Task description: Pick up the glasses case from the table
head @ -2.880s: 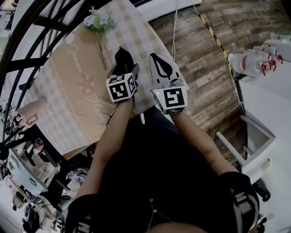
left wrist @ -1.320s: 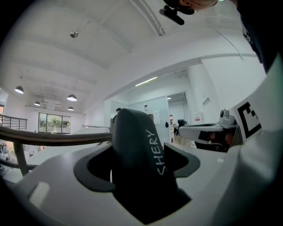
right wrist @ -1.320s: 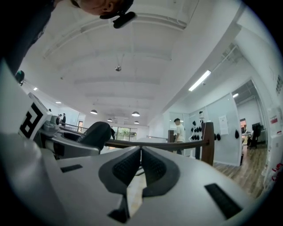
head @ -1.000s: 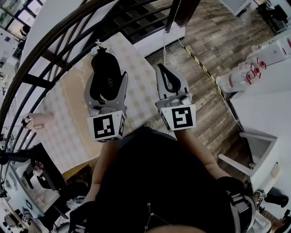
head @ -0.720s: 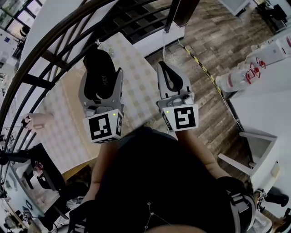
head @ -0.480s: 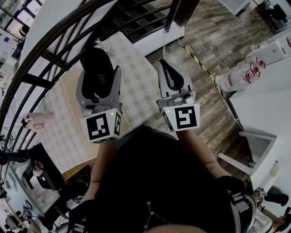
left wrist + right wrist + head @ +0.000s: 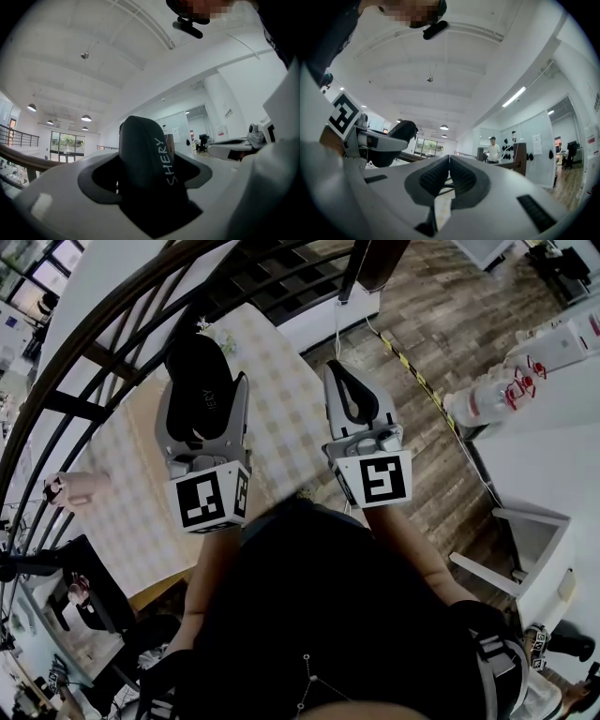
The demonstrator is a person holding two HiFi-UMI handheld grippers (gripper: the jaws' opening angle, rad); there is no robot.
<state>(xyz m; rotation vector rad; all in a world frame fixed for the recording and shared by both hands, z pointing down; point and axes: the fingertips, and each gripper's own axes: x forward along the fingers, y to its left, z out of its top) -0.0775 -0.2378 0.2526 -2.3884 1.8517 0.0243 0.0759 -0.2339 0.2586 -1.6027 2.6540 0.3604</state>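
Left gripper (image 7: 206,395) held level, jaws spread wide and clamped on the black glasses case (image 7: 143,154). The case's long axis runs along the jaws, pointing away, apparently lifted above the checked table (image 7: 281,418). Right gripper (image 7: 449,157) just beside, jaws together, empty.

Head view dim and muted, its edges bent by fisheye; gripper views bright under ceiling lamps (image 7: 86,118), the close glasses case (image 7: 145,173) soft.
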